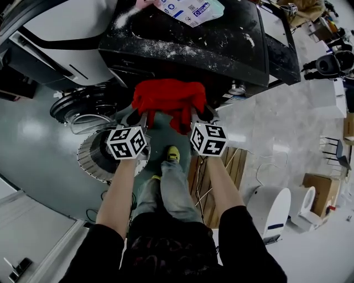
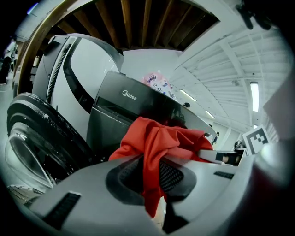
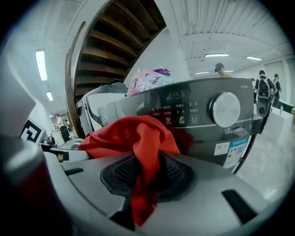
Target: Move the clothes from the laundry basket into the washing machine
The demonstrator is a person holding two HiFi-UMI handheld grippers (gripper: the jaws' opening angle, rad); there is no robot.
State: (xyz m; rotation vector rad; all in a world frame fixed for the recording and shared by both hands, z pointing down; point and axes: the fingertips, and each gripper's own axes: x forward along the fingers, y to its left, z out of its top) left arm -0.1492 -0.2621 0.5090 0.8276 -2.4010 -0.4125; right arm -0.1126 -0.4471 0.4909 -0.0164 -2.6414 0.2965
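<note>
A red garment (image 1: pixel 166 99) hangs stretched between my two grippers, just in front of the dark washing machine (image 1: pixel 188 41). My left gripper (image 1: pixel 139 117) is shut on the garment's left edge; in the left gripper view the red cloth (image 2: pixel 154 156) runs down between the jaws. My right gripper (image 1: pixel 194 116) is shut on the right edge, and the red cloth (image 3: pixel 143 166) is pinched between its pads in the right gripper view. The machine's control panel with a round knob (image 3: pixel 224 109) faces me. The open round door (image 1: pixel 77 105) stands at the left. The drum opening is hidden behind the cloth.
A detergent pack (image 1: pixel 191 10) lies on top of the washer. A round laundry basket (image 1: pixel 97 157) sits on the floor at lower left. A second, white machine (image 1: pixel 55 38) stands to the left. White appliances (image 1: pixel 271 207) and a cardboard box (image 1: pixel 321 190) are at right. People stand far off in the right gripper view.
</note>
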